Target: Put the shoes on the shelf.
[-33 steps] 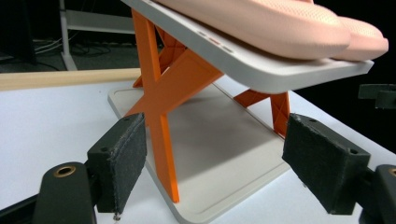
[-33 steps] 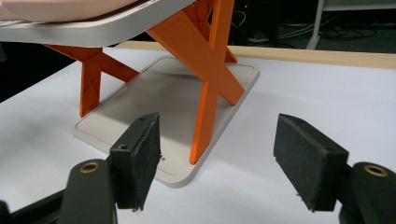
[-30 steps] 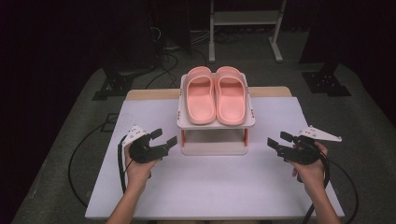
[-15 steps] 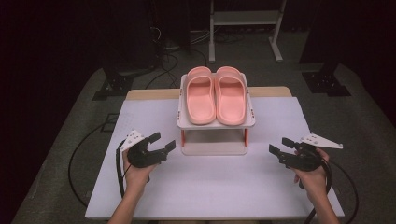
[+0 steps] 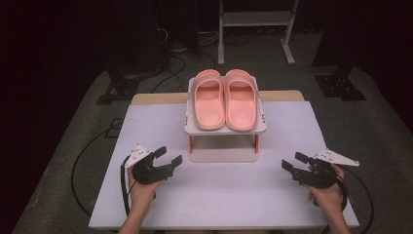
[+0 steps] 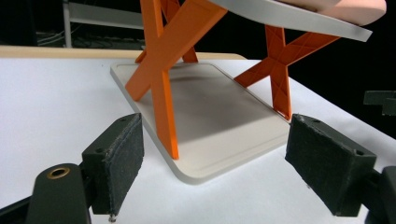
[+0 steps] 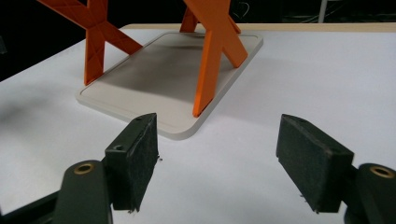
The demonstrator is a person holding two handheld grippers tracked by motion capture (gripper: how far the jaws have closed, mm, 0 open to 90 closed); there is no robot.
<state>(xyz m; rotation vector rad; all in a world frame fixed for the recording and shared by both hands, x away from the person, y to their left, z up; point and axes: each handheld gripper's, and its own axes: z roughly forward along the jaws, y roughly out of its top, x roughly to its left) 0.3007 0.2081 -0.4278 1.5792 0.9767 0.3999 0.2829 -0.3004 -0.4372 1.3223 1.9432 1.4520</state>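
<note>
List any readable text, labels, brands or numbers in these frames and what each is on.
None: no words, numbers or logos can be read anywhere.
Slippers: plain pink, no brand seen.
Rack: small red marks on the shelf's side edges, too small to read.
Left gripper and right gripper: no lettering seen.

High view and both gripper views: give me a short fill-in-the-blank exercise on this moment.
1. The pair of slippers is coloured ____.
2. The slippers lie on the top shelf of a small rack whose legs are coloured ____.
3. The left gripper and the right gripper both have their jaws ____, with nothing between them.

Missing words: pink; orange; open
</note>
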